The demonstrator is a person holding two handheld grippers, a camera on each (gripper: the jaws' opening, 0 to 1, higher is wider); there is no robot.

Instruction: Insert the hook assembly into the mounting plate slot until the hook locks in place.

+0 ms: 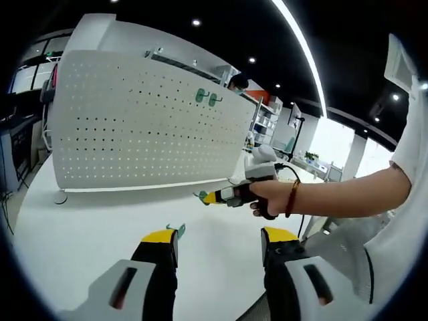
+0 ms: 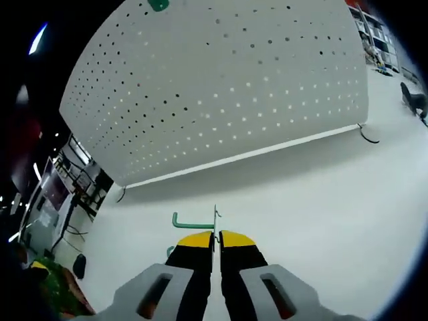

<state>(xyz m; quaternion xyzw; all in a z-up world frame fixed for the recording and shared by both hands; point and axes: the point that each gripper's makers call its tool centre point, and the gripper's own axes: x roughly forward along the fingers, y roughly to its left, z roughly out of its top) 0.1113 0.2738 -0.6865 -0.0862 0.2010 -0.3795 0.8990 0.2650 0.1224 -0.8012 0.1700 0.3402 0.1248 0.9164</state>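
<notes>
Right gripper (image 2: 217,234) was clamped on green hook (image 2: 194,219), left gripper (image 1: 221,244) jaws apart; should've squared hook to pegboard (image 2: 221,93) holes before pushing.

Bright even light from ceiling strip (image 1: 299,47) and spotlights; soft shadows; strong fisheye bending; sharp focus

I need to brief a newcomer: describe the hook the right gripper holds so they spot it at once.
Start at the white pegboard standing on the white table. In front of it, the right gripper is shut on a green hook. Unlike the two hooks already hung on the board and the loose hook lying on the table, it is pinched between yellow-tipped jaws.
</notes>
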